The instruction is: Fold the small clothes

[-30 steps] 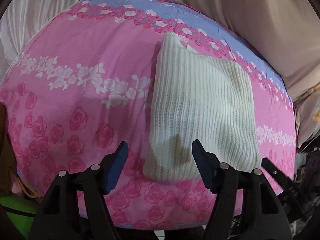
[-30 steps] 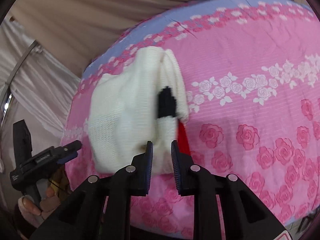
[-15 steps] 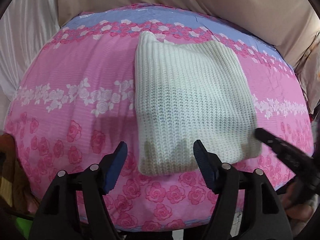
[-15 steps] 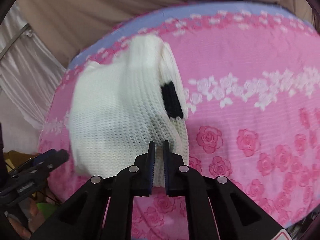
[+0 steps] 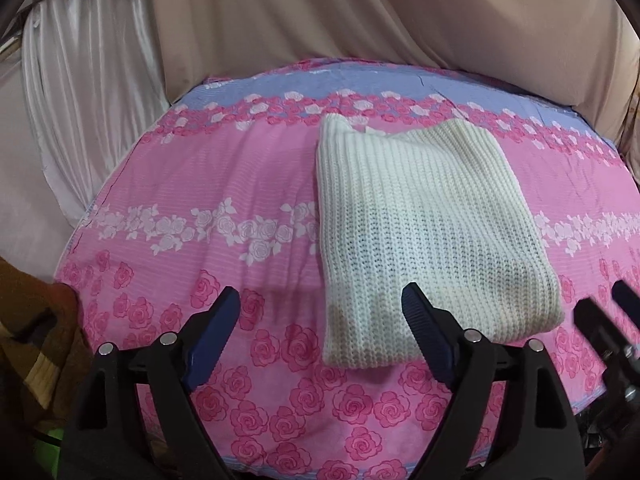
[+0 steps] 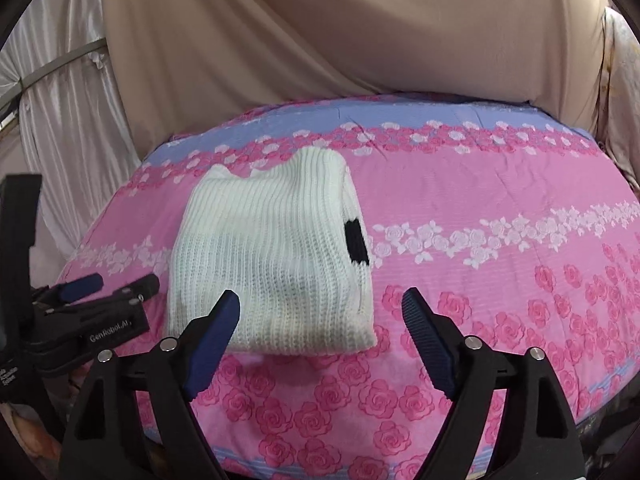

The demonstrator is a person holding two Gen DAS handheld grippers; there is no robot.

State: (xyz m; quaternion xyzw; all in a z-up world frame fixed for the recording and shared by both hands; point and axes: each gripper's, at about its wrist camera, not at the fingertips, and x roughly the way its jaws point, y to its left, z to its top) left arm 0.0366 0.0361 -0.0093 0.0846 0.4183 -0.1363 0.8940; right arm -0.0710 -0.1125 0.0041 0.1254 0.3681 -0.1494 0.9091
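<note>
Left gripper (image 5: pixel 320 316) hangs wide open and empty over the near left corner of the white knit garment (image 5: pixel 424 236). The garment lies folded flat on the pink floral bed (image 5: pixel 200 200). Right gripper (image 6: pixel 320 316), pinched on its edge half a second ago, now has its fingers (image 6: pixel 216 324) spread wide and empty, so this fold looks done.

Both grippers, the left gripper (image 5: pixel 322 312) and the right gripper (image 6: pixel 320 312), have black plastic arms with silver screws and ribbed dark blue pads (image 6: pixel 214 334). White "GenRobot.AI" lettering (image 6: pixel 111 329) marks the one at lower left of the right view.

1 folded sweater (image 5: pixel 424 240), 2 hand-held grippers (image 5: pixel 320 320)
</note>
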